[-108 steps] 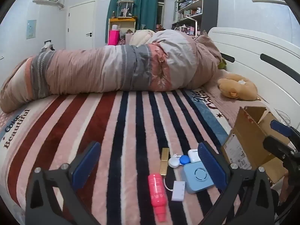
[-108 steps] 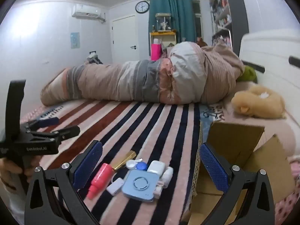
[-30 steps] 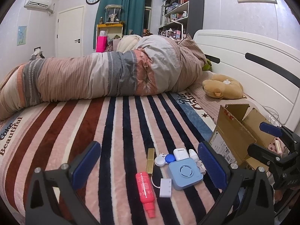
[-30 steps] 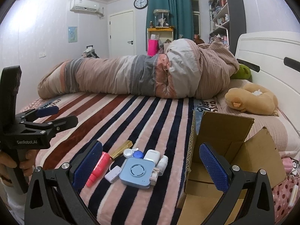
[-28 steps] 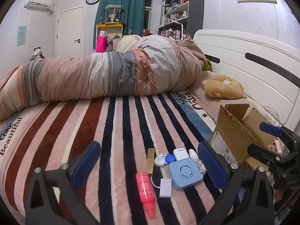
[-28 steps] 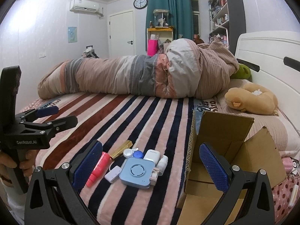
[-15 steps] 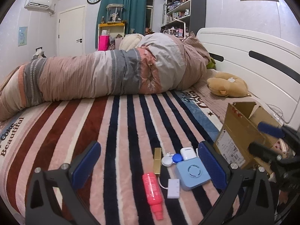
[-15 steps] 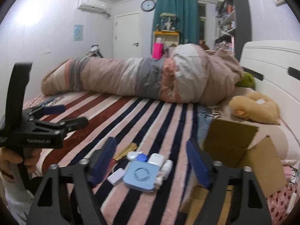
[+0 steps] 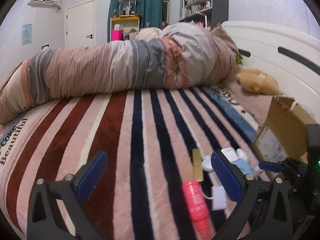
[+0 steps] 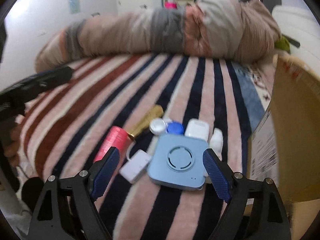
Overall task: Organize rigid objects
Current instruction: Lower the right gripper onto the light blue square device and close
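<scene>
Right wrist view, near field: my right gripper (image 10: 161, 172) stands well open with nothing in it — its jaws have just been opening. Between and just beyond the pads lies the pale blue square device (image 10: 178, 161), flat on the striped blanket (image 10: 200, 92); no pad touches it. Just beside it on the left lie a small white adapter (image 10: 135, 167) and a pink bottle (image 10: 112, 144). Behind those: a gold tube (image 10: 147, 120), a white and blue lens case (image 10: 167, 127), a white earbud case (image 10: 197, 129) and a small white bottle (image 10: 217, 140), all packed close. The cardboard box (image 10: 294, 136) stands open at the right, near the cluster. A rolled duvet (image 10: 160, 34) lies across the far side.

Left wrist view: my left gripper (image 9: 160, 177) is wide open and empty, hovering over bare blanket left of the items.

Risk, in my judgement: the device is nearly as wide as my opening, so a slightly off-centre descent could land a pad on its top or push the adapter aside. The soft blanket may let it tilt — a weak grip on its edges could slip short of the box.
</scene>
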`<action>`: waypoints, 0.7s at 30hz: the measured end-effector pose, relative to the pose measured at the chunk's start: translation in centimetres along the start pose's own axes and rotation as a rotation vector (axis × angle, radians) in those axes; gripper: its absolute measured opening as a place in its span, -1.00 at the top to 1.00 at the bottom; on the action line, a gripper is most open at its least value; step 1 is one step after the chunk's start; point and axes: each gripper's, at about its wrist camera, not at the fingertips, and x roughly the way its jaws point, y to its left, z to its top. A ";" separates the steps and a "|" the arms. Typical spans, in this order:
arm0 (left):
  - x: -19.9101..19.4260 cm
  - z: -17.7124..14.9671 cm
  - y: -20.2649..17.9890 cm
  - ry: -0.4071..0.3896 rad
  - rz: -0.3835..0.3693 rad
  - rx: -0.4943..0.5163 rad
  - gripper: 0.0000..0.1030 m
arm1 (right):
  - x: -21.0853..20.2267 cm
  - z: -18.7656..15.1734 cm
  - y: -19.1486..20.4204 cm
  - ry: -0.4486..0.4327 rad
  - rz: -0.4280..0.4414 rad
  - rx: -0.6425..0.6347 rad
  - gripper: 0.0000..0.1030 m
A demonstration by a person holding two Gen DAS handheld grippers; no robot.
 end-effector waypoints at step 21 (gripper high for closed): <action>2.0 -0.8 0.1 0.085 -0.152 -0.028 -0.99 | 2.6 -0.6 -2.1 0.061 -0.089 -0.014 0.02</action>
